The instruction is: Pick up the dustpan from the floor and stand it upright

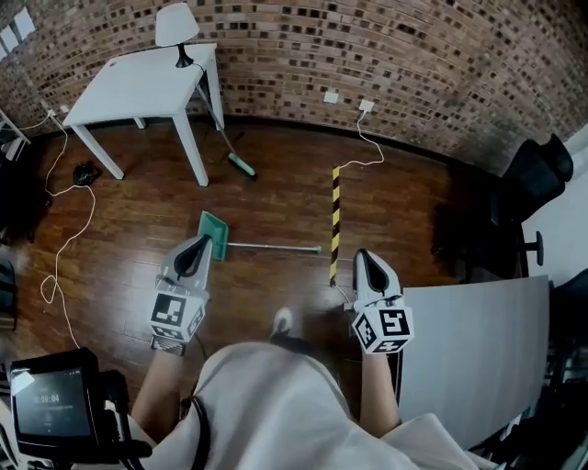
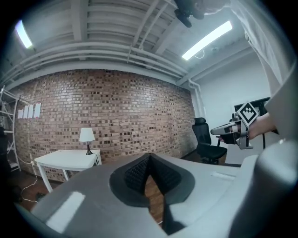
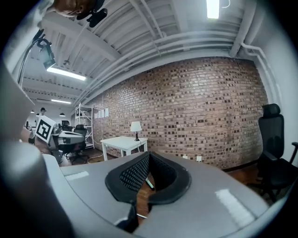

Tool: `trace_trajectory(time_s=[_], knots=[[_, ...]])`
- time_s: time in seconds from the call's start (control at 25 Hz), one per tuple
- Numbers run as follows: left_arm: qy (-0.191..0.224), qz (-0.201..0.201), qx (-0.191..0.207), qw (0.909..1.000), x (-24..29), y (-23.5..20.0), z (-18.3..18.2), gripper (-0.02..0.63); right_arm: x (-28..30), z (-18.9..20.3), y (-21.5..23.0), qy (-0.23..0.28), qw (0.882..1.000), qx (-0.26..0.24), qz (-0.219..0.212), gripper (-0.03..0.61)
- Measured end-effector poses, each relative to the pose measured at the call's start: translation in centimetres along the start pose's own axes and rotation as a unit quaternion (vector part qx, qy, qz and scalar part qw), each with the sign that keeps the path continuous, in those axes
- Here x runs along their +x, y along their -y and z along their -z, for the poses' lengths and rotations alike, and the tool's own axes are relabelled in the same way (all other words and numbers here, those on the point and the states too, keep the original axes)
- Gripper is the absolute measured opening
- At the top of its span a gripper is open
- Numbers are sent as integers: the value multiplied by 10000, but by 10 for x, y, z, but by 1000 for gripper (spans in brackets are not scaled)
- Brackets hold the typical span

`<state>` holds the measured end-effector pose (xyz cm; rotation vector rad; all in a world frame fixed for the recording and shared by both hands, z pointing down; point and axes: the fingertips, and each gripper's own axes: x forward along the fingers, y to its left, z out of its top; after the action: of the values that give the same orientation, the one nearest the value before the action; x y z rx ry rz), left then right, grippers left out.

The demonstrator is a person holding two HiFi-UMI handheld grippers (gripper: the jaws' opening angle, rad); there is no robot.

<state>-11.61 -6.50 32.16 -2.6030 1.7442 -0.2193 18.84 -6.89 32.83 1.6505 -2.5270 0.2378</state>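
The green dustpan lies flat on the wooden floor, its long grey handle pointing right. My left gripper hovers level just in front of the pan's near edge, above it, with its jaws shut and nothing between them. My right gripper is held to the right of the handle's end, also shut and empty. Each gripper shows in the other's view, the right gripper and the left gripper. Neither touches the dustpan.
A white table with a lamp stands at the back left, and a green-headed broom leans by its leg. A yellow-black striped strip lies on the floor. A grey panel and a black office chair are at the right. White cables trail at the left.
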Motion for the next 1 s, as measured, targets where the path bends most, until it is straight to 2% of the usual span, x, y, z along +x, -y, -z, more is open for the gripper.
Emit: trace_trajectory(time_s=[0.16,0.36,0.64,0.8,1.0], knots=[[-108,-67,-66,9999,39,-3,3,2,35,-13,35,-34,10000,-2,-15,12],[-289,-65,-161,9994,66,-35,5,2,75,-28,38,26,9999,79,61,12],[-325,241,-99,9991,84,-59,5,2,90,-23,24,-46,9997,133,213,12],[-497,445,-41,9978,95,-69,17,2,93,-21,23,-71,9992,94,390,12],[-489,934,15,9944,118,-66,26,3,95,0,30,-162,9975,72,680,13]])
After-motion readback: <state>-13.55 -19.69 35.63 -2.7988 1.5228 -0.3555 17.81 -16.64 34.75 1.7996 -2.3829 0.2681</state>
